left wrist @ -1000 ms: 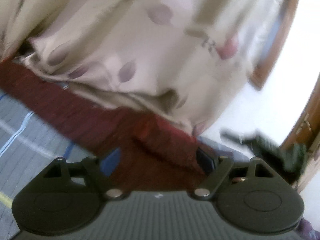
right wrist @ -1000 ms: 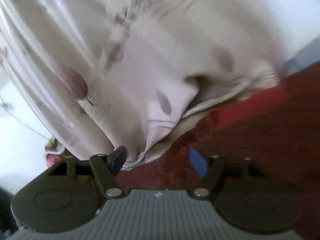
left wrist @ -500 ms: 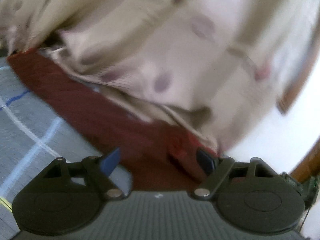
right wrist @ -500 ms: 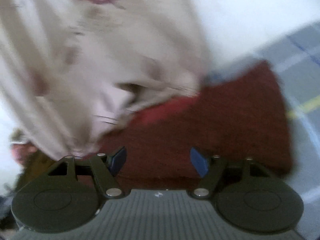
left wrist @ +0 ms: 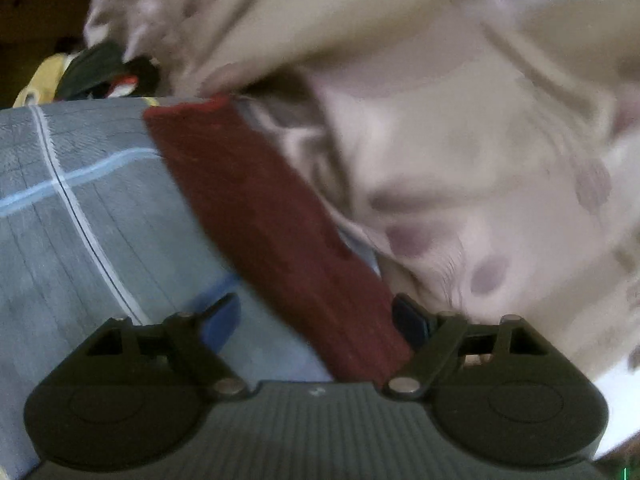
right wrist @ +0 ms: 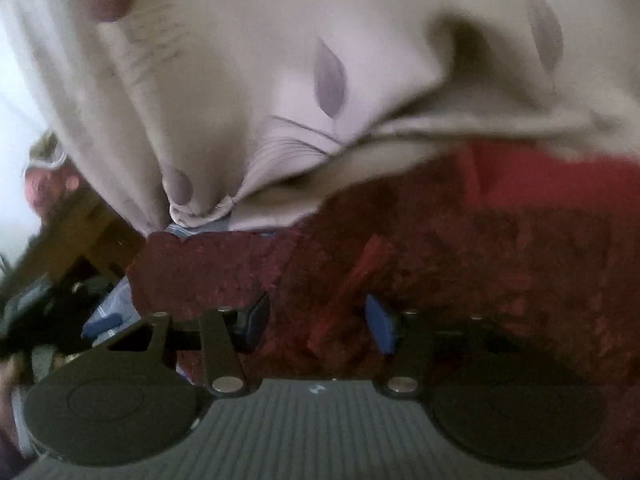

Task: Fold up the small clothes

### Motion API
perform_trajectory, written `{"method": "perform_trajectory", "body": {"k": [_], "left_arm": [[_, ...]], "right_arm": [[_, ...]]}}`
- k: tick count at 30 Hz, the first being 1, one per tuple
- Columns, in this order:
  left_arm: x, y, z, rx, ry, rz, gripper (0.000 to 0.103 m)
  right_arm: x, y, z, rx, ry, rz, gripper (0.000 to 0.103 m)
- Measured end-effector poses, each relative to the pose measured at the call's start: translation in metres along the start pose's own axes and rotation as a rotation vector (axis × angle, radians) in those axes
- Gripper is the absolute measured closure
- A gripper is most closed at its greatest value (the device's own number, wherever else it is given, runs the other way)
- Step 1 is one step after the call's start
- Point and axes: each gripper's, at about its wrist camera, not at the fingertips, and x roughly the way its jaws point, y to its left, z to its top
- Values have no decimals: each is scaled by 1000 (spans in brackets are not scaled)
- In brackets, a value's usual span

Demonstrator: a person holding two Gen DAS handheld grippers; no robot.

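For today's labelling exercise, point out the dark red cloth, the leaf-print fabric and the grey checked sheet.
dark red cloth (left wrist: pixel 280 240): left wrist view, middle of the strip.
leaf-print fabric (right wrist: pixel 280 92): right wrist view, beside a leaf.
grey checked sheet (left wrist: pixel 100 240): left wrist view, bare part.

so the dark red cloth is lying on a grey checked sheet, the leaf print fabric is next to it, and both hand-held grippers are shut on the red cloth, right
Not quite. The dark red cloth does lie on the grey checked sheet beside the leaf print fabric, but both wrist views show the left hand-held gripper and right hand-held gripper open, fingers spread, not shut on it.
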Motion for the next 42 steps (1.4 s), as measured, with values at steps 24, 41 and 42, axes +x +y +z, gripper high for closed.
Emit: {"method": "perform_trajectory", "body": {"k": [24,41,42], "left_arm": [[16,-25,48,71,-138,-208,86],[16,-295,-173,517,162,-540,86],[22,-298,-188,528,182,-541,86]], "right_arm": [[-193,-33,-65,189,-208,-18,30],[-273,-107,-83,381,-348,-28,27],[-275,-113,-83,392,-349,-26,27]]}}
